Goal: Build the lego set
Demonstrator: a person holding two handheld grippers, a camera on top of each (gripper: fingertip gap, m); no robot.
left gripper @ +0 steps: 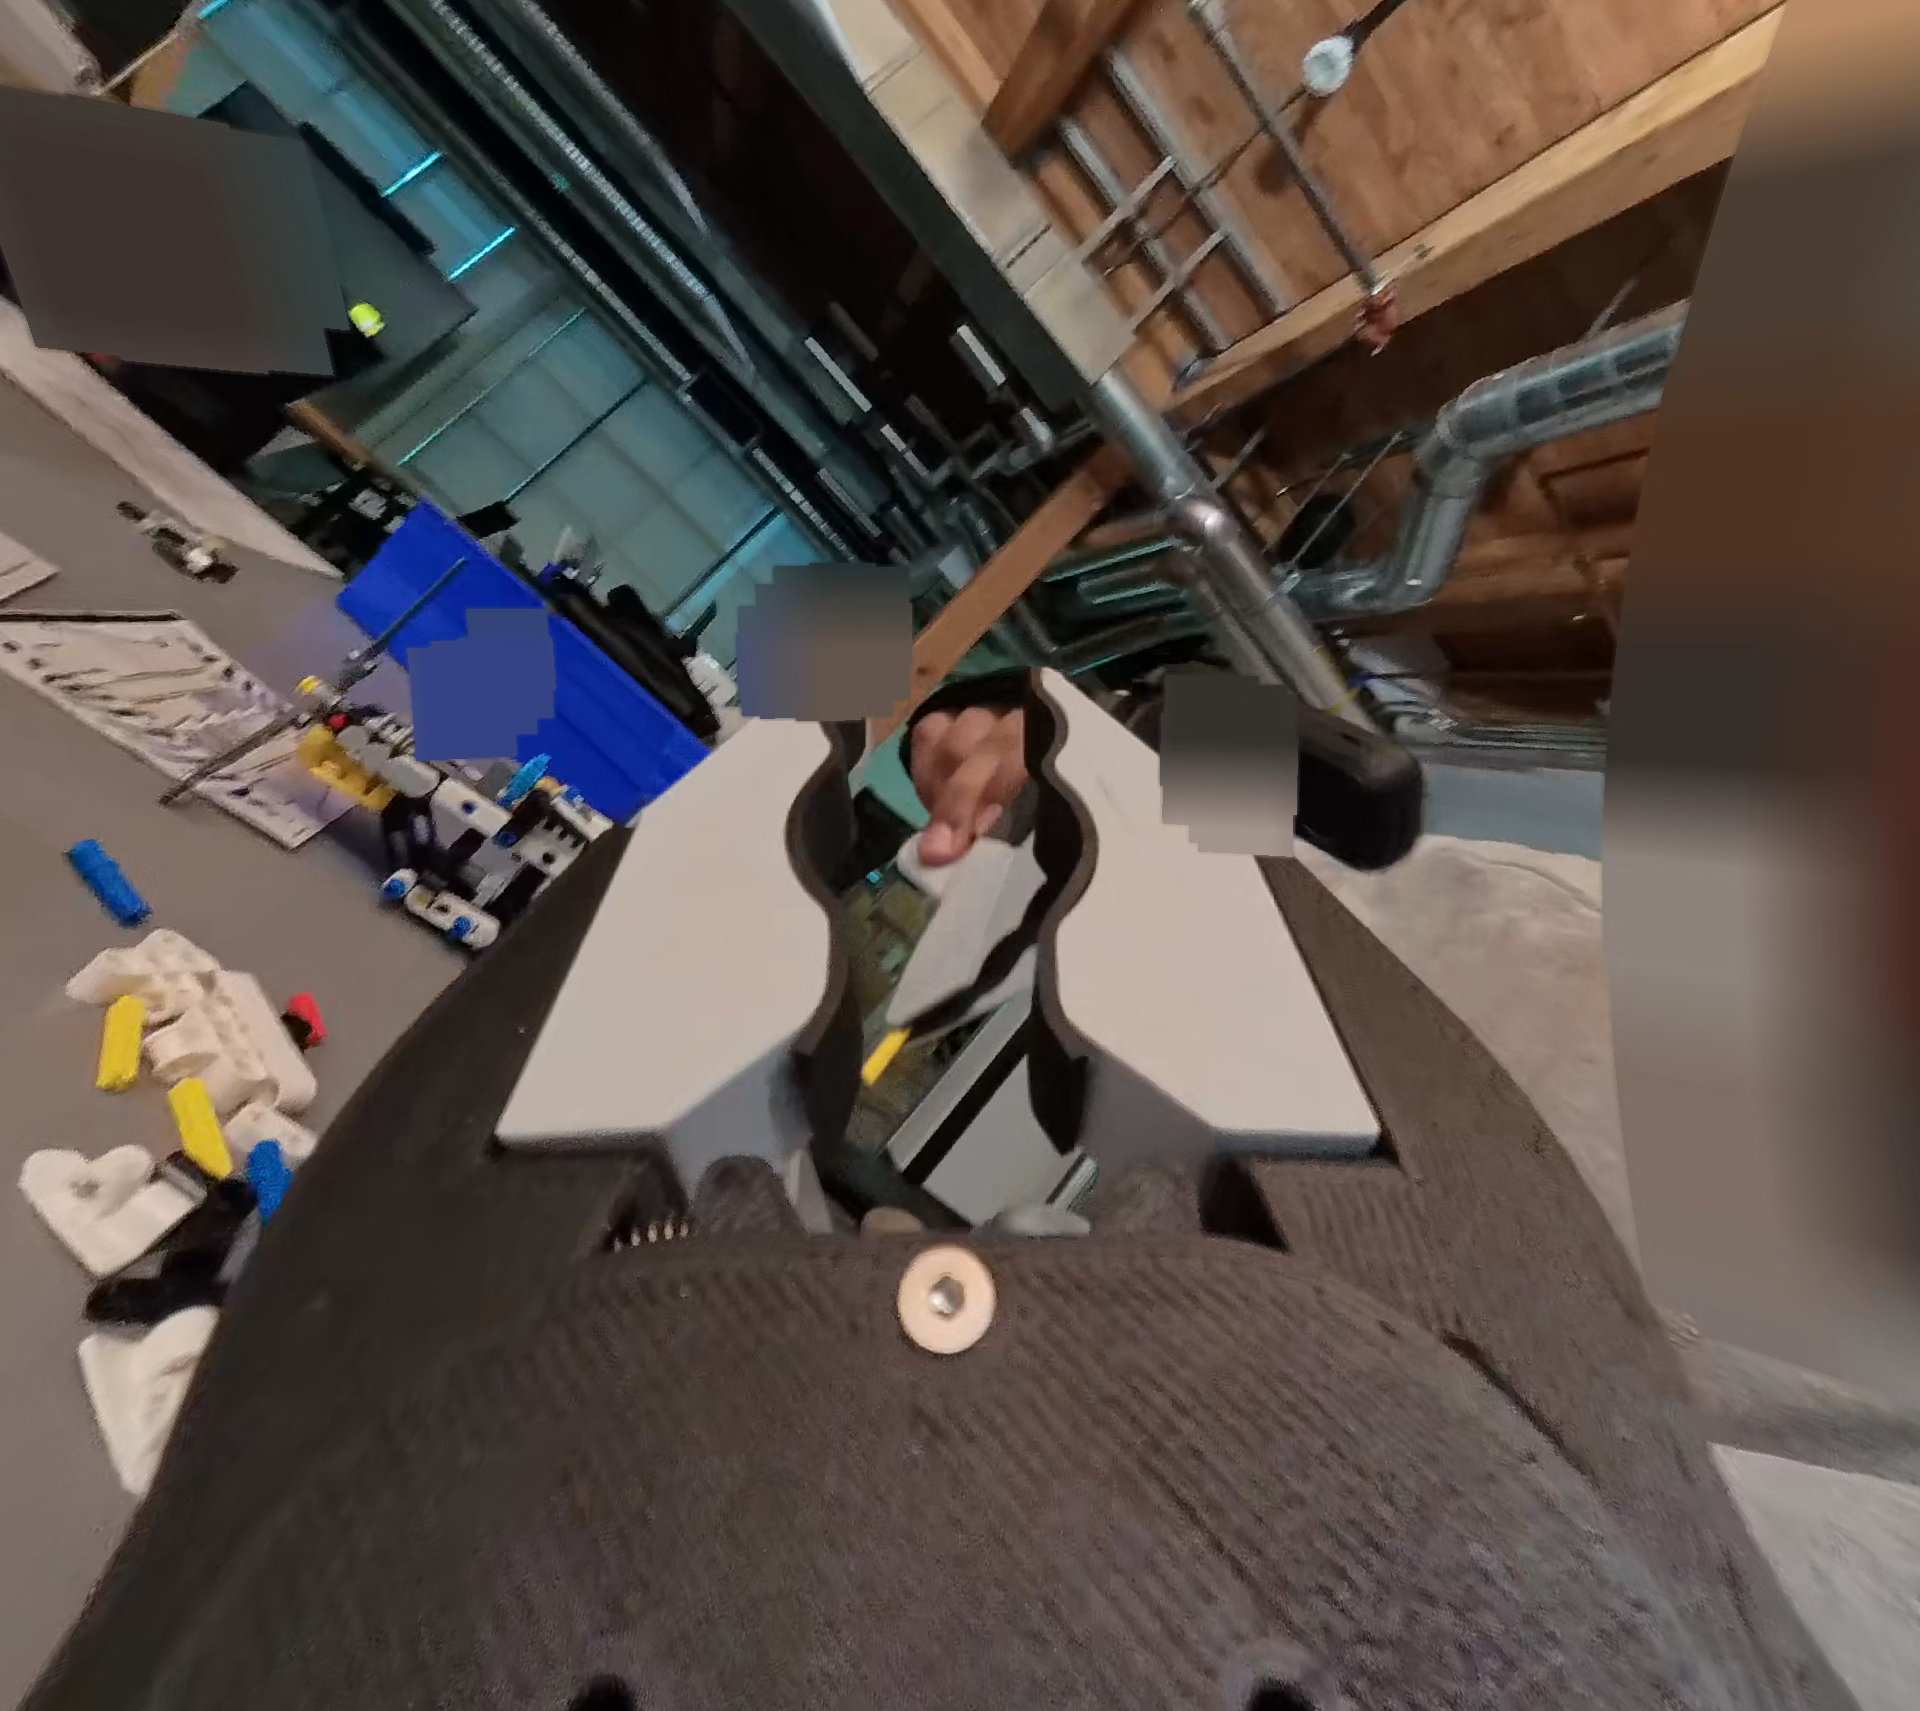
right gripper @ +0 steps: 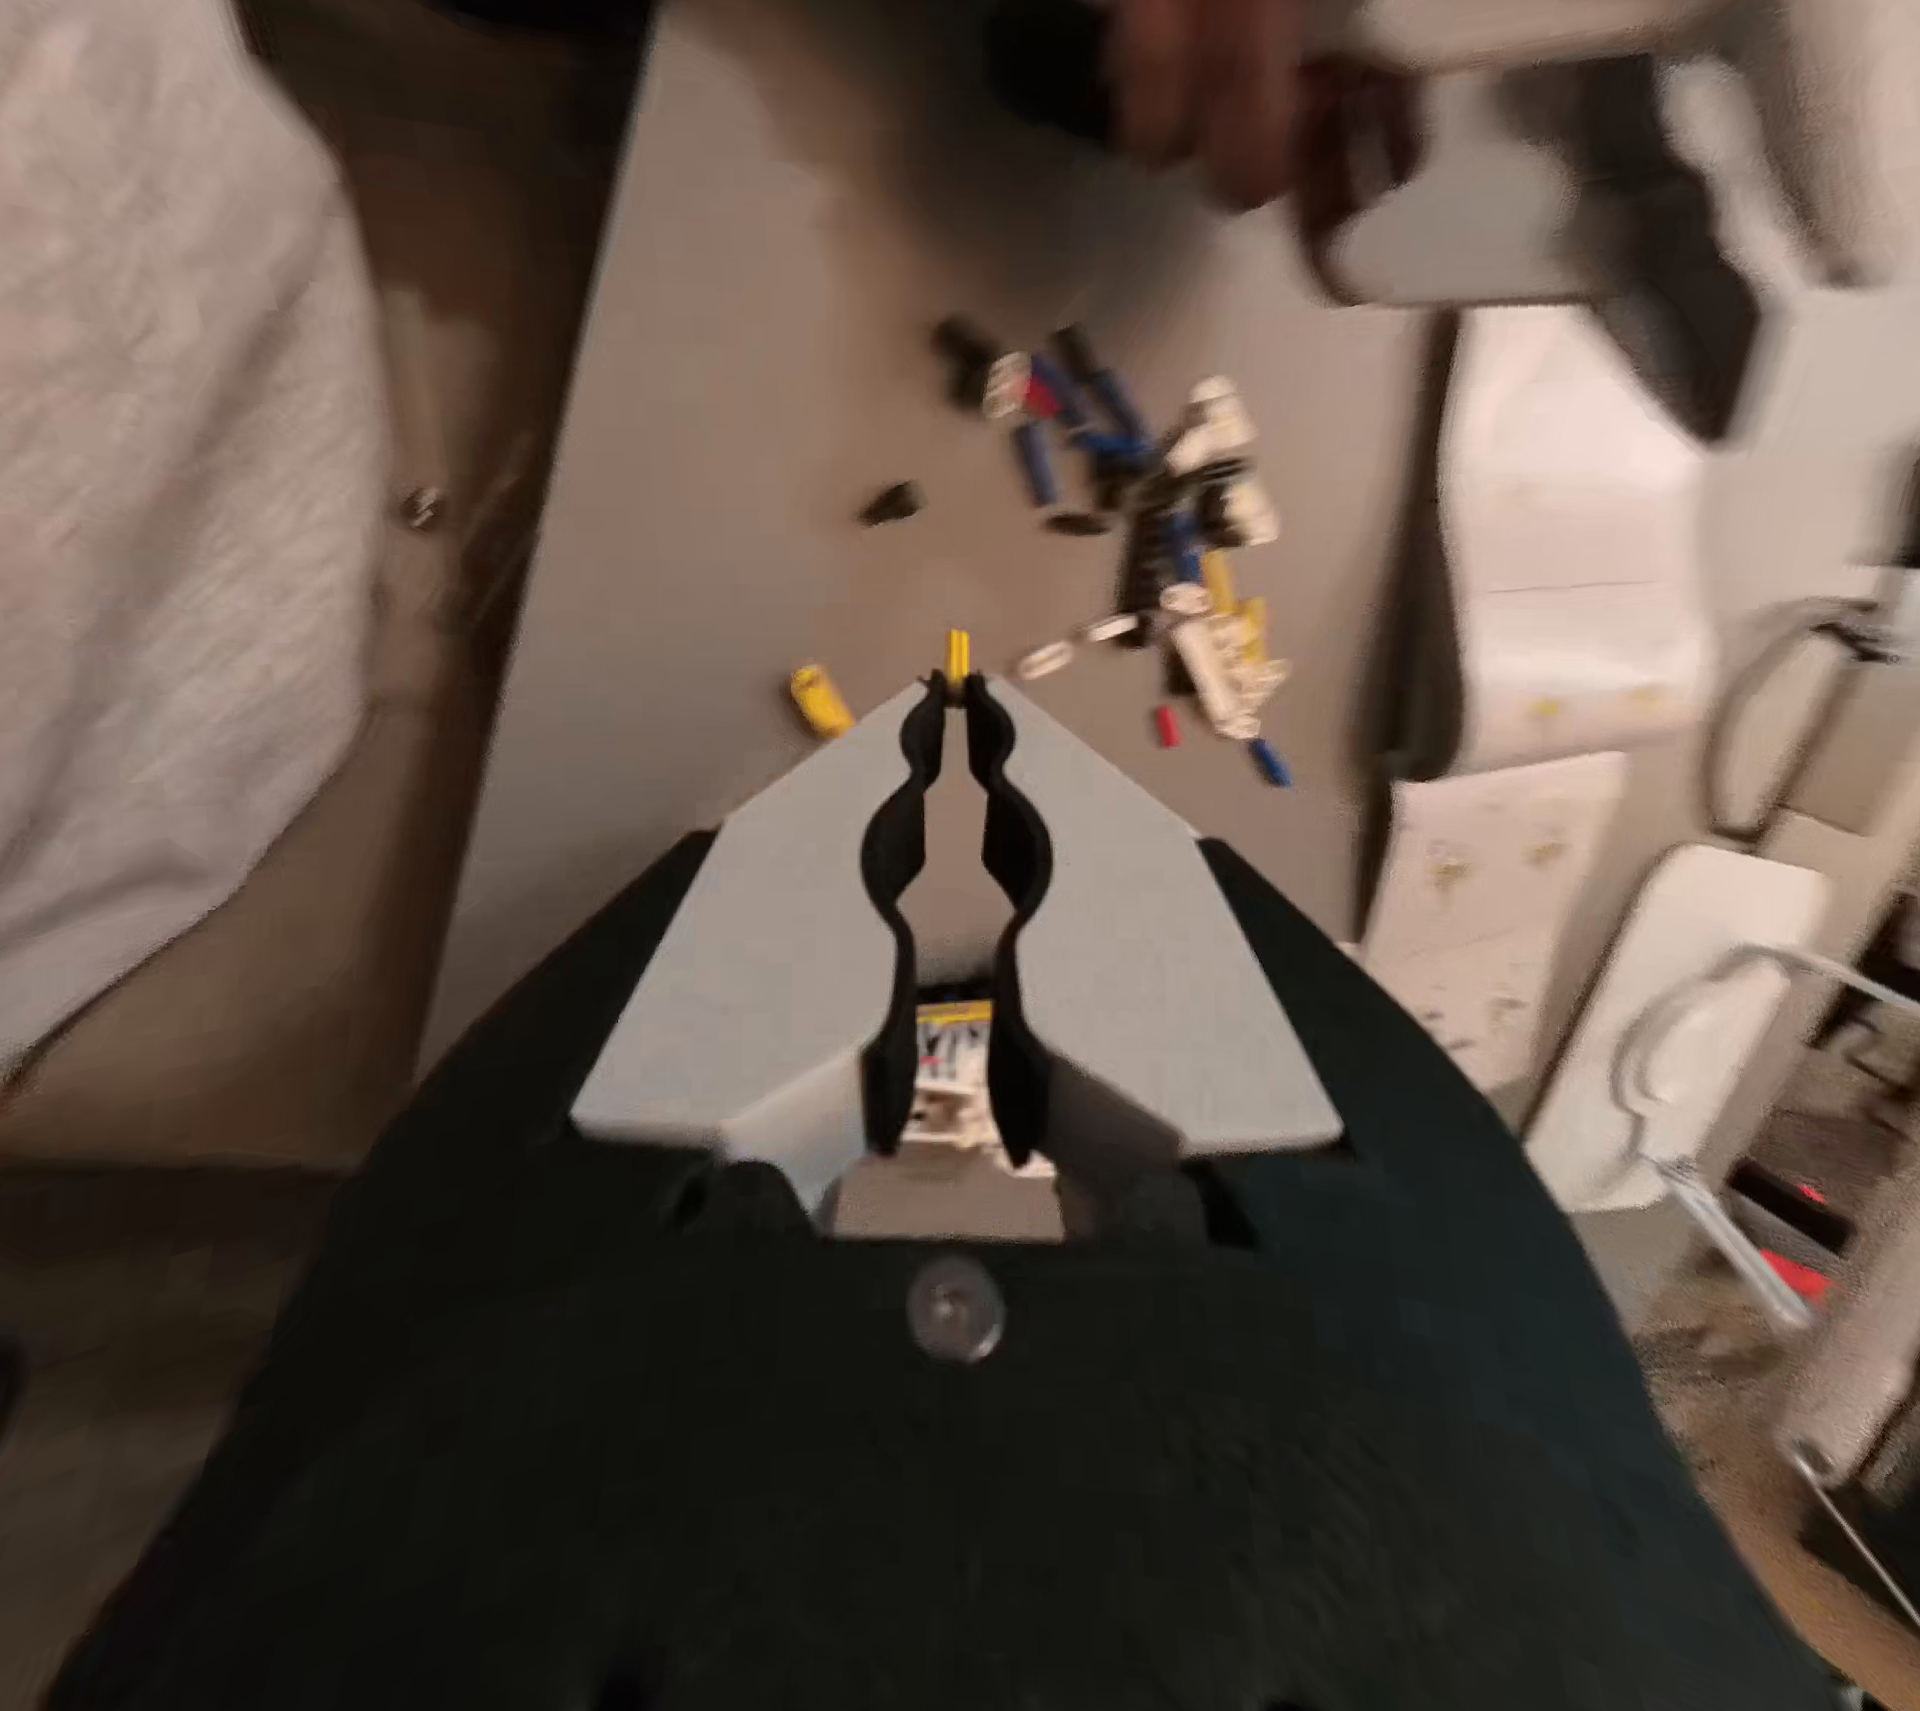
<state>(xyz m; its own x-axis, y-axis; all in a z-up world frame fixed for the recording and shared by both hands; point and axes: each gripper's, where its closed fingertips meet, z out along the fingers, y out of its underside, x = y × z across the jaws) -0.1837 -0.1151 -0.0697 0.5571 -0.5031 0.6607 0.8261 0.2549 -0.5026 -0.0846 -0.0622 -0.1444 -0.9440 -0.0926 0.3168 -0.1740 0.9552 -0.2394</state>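
Observation:
My right gripper (right gripper: 954, 685) is shut on a small yellow pin (right gripper: 956, 655) at its fingertips, held above the grey table (right gripper: 748, 414). A partly built white, black and yellow Lego model (right gripper: 1205, 560) lies on the table ahead and to the right. My left gripper (left gripper: 945, 716) is open and empty, raised and tilted off the table. Through its gap I see a hand (left gripper: 961, 778), one of the right gripper's grey fingers (left gripper: 966, 923) and the yellow pin (left gripper: 881, 1056). The model also shows in the left wrist view (left gripper: 468, 830). The left gripper appears blurred in the right wrist view (right gripper: 1507, 207).
Loose white pieces (left gripper: 197, 1027), yellow pins (left gripper: 120, 1043), blue pins (left gripper: 109, 882) and a red pin (left gripper: 303, 1017) lie on the table. An instruction booklet (left gripper: 156, 695) and a blue bin (left gripper: 582, 705) lie beyond. Another yellow pin (right gripper: 821, 700) lies near my right fingertips. The gap from one gripper's tips to the other's is roughly 12 cm.

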